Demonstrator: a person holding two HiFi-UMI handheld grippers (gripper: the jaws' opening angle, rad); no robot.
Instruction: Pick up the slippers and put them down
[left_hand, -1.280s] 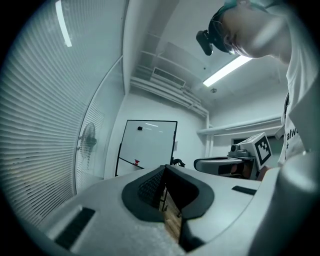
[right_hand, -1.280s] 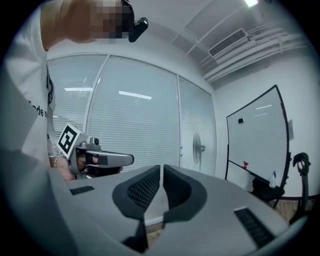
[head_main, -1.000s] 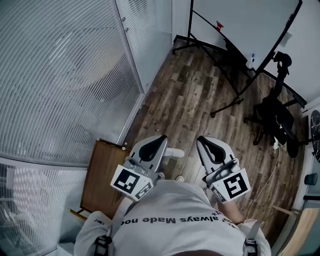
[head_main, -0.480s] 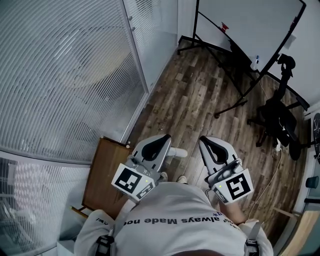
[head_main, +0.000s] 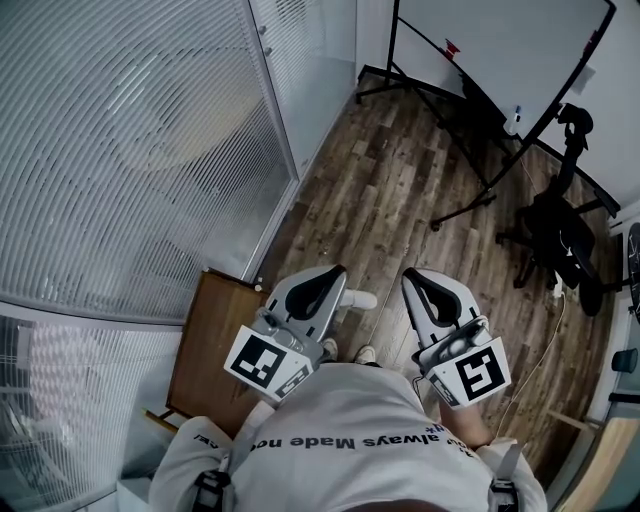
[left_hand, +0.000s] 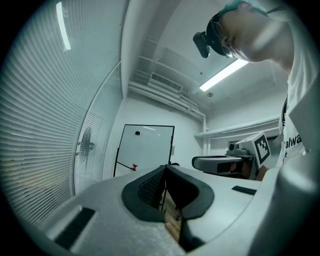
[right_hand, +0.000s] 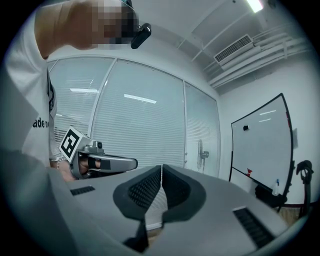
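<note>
**At the glass wall: both claws closed and empty, slippers not clearly in sight**

On the wood floor (head_main: 385, 190) of an office corner, a person stands holding both tools level in front of a white shirt (head_main: 350, 430). The left gripper (head_main: 335, 272) has its jaws pressed together with nothing between them. In the left gripper view only a thin slit shows between its dark pads (left_hand: 150, 187). The right gripper (head_main: 410, 277) is likewise closed on nothing, its ribbed pads (right_hand: 142, 192) meeting along one line. The two grippers are side by side and apart, with a strip of floor between them.

No slipper can be made out for certain. A pale rounded shape (head_main: 358, 299) lies just beside the left gripper's tip. Two small pale shapes (head_main: 365, 354) show at the shirt's edge between the grippers. Whether any of these is a slipper cannot be told, because the shirt and the gripper bodies cover the floor directly below.

On the left is a glass wall with blinds (head_main: 150, 150), with a fan (head_main: 175, 125) showing dimly behind it. A low wooden cabinet (head_main: 205, 340) stands against the foot of the wall, just beside the left gripper. Ahead, a whiteboard (head_main: 510, 40) stands on a black frame whose legs spread across the floor. A black office chair (head_main: 555, 235) is near it on the right, and a thin cable (head_main: 545, 340) trails over the boards below the chair.
</note>
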